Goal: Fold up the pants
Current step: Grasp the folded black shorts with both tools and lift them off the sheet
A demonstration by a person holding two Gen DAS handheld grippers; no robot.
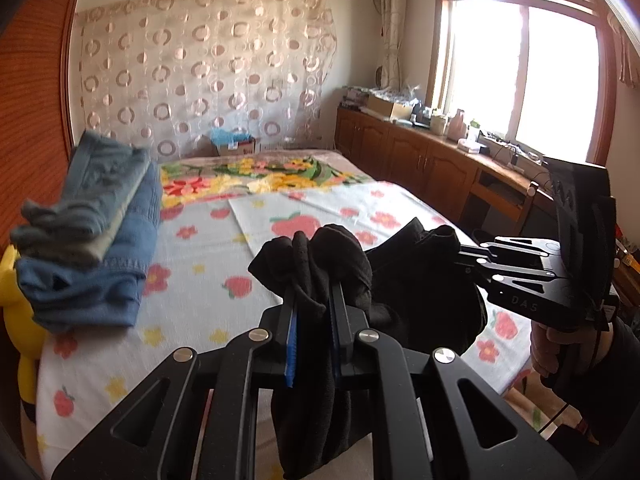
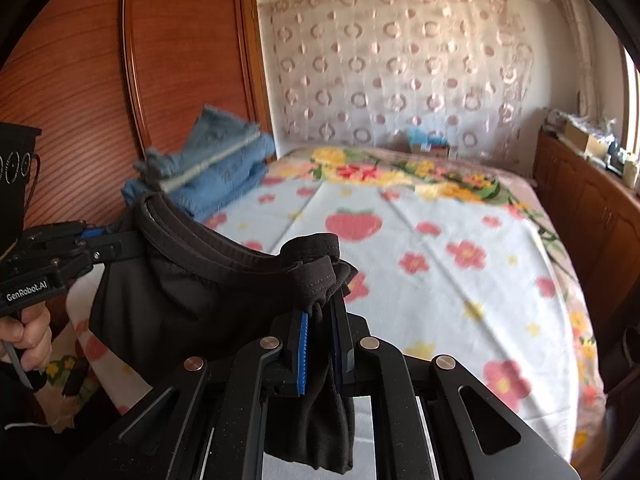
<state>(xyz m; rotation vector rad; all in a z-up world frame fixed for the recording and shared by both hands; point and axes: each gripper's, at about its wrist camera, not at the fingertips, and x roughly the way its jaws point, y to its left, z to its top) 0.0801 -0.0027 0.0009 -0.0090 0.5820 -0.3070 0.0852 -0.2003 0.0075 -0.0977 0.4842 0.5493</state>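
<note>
The black pants [image 1: 416,292] hang in the air above the bed, held by the waistband [image 2: 208,240] at both ends. My left gripper [image 1: 314,300] is shut on one bunched end of the waistband; it also shows in the right wrist view [image 2: 116,246]. My right gripper [image 2: 320,320] is shut on the other end; it also shows in the left wrist view [image 1: 464,254]. The rest of the pants droops below the grippers and is partly hidden.
The bed [image 2: 460,280] has a light flowered sheet. A stack of folded blue and grey clothes [image 1: 92,232] sits at its left edge by the wooden wardrobe [image 2: 100,100]. A wooden cabinet [image 1: 420,164] runs along the right under the window. A yellow toy [image 1: 24,320] stands left.
</note>
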